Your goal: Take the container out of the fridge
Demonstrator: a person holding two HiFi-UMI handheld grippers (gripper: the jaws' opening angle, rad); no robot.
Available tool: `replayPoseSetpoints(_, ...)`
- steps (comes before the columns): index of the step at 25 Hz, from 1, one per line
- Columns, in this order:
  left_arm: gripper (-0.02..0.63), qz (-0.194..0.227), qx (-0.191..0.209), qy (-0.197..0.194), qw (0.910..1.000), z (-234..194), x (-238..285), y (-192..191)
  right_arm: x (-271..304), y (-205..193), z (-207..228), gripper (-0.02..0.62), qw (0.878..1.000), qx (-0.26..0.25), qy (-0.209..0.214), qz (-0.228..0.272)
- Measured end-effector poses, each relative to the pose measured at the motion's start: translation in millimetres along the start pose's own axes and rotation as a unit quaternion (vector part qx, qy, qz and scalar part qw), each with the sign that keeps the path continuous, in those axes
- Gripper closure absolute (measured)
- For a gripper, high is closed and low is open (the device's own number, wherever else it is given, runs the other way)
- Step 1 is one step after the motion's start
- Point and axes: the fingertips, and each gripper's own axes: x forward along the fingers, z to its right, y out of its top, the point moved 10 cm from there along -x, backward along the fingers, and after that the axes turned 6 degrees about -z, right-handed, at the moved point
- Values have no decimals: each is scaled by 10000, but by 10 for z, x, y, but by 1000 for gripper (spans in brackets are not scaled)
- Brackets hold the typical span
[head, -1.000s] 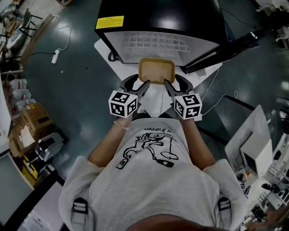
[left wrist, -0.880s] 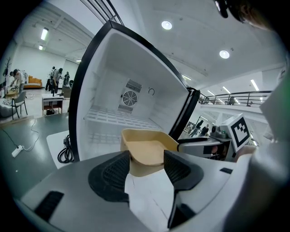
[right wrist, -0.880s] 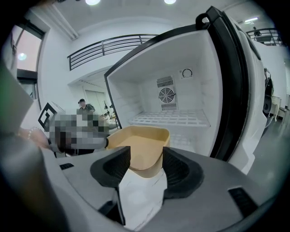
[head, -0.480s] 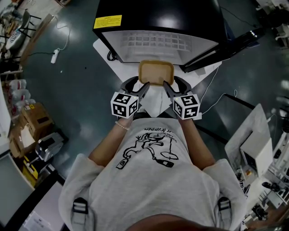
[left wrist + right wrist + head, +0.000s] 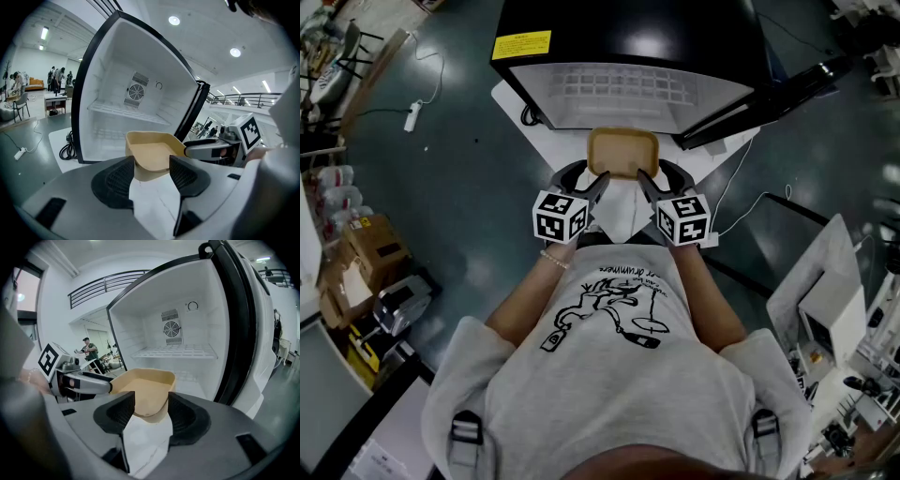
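As both forearms point(image 5: 525, 295) reach forward side by side, left tongs point(image 5: 601, 177) and right tongs point(image 5: 643, 177) clamped on near corners of container point(image 5: 623, 150)

The fridge point(image 5: 628, 37) is cut off at the rear by the head view's top edge. Print on its yellow label point(image 5: 522, 45) is too small to read. The container point(image 5: 623, 152) has its near corners covered by the jaws, and its underside is hidden in both gripper views.

container point(image 5: 623, 152): tan, matt, looks plastic | fridge point(image 5: 628, 37): glossy black shell, smooth white plastic liner inside | left gripper point(image 5: 152, 164) pads point(image 5: 115, 180): black, ribbed, matt | floor point(image 5: 459, 178): dark, kinda shiny | shirt point(image 5: 609, 375): grey cloth
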Motion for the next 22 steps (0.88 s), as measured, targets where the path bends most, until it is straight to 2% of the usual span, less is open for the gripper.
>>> replayPoseSetpoints(22,359,-426,-93,12,9990,-119,194,-209,244,-195,76,373,9993,-1,42,-363)
